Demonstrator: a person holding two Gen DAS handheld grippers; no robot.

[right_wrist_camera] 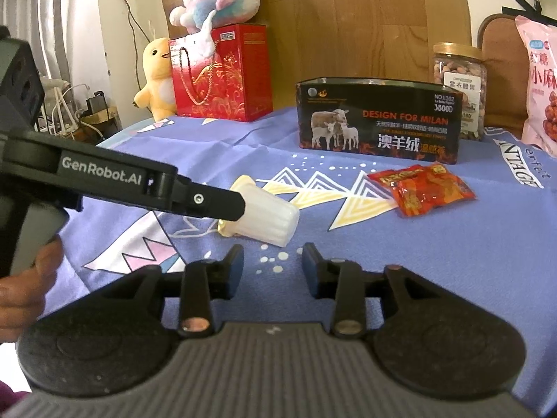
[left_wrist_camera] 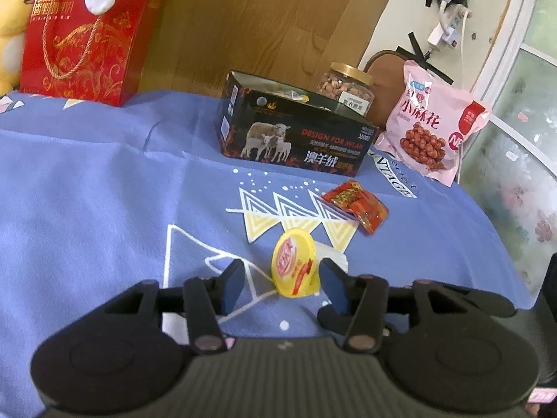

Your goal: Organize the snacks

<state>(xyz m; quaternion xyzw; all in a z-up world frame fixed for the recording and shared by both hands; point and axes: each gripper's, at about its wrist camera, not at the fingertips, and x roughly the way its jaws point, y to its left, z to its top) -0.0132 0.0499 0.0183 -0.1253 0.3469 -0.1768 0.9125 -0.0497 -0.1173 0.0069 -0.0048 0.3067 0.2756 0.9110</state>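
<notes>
A jelly cup (left_wrist_camera: 295, 267) with a yellow lid lies on its side on the blue cloth; in the right wrist view its white ribbed body (right_wrist_camera: 269, 214) shows. My left gripper (left_wrist_camera: 282, 287) is open with a finger on each side of the cup, the right pad near its rim. Its arm reaches in from the left in the right wrist view. My right gripper (right_wrist_camera: 273, 270) is open and empty, just short of the cup. A red snack packet (left_wrist_camera: 357, 205) (right_wrist_camera: 423, 188) lies to the right. A black open box (left_wrist_camera: 296, 129) (right_wrist_camera: 379, 122) stands behind.
A nut jar (left_wrist_camera: 348, 88) (right_wrist_camera: 461, 80) and a pink snack bag (left_wrist_camera: 431, 129) (right_wrist_camera: 539, 87) stand at the back right. A red gift bag (left_wrist_camera: 87, 41) (right_wrist_camera: 222, 73) with plush toys sits at the back left. The table edge (left_wrist_camera: 504, 244) drops off at the right.
</notes>
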